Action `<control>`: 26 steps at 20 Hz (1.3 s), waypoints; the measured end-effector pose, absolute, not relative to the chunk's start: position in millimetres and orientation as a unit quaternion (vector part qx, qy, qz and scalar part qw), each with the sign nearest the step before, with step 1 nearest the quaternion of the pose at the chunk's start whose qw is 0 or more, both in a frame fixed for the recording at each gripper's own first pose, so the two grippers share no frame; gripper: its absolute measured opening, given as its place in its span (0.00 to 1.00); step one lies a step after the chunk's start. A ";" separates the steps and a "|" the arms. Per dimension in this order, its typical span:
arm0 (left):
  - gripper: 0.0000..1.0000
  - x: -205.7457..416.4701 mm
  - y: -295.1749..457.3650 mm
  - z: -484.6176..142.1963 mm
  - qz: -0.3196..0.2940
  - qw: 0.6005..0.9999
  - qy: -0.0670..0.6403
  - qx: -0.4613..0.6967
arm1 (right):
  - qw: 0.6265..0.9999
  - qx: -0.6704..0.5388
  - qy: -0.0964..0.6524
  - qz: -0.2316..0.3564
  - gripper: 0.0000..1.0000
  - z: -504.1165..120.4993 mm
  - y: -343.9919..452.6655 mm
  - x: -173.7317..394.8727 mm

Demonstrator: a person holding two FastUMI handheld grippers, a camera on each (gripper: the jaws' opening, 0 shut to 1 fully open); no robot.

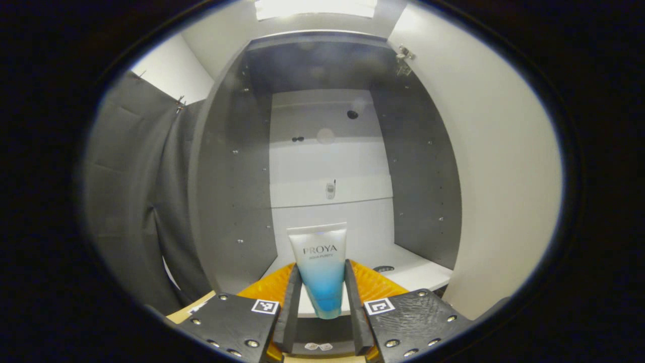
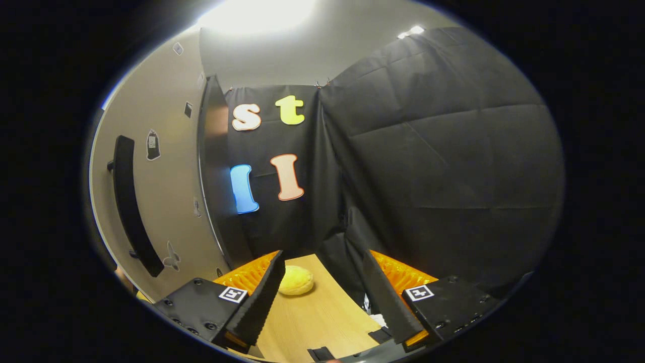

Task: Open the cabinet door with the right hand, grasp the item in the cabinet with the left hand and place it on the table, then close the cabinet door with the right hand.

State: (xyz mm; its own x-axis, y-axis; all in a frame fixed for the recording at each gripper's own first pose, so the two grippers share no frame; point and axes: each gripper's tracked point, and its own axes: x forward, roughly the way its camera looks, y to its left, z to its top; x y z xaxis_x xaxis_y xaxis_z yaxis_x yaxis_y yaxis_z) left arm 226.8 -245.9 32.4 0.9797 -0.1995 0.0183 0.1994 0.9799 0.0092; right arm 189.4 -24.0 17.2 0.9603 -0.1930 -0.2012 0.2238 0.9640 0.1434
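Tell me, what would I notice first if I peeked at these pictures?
Probably the white-and-blue tube, pinched between the left tongs in front of the open cabinet. In the right gripper view, the right tongs hang open over the wooden table, where a round yellow thing sits beside the swung-open cabinet door.

Yellow bun (image 2: 296,281) on wooden table (image 2: 322,317), black cloth (image 2: 433,166)

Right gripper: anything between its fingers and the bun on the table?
No. In the right gripper view the open right gripper has bare table up to the bun; nothing lies between.
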 end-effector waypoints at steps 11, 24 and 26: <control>0.46 140.0 -181.7 5.9 -0.053 0.999 -0.011 0.002 | 0.992 0.061 0.098 -0.043 0.98 13.2 -17.6 192.8; 0.46 67.7 -135.5 -97.7 -0.035 0.999 0.027 -0.002 | 0.995 0.034 0.096 -0.024 0.98 5.5 -6.0 193.1; 0.46 58.5 -135.9 -117.6 -0.038 0.999 0.038 -0.006 | 0.994 0.031 0.103 -0.021 0.98 0.4 -1.8 192.9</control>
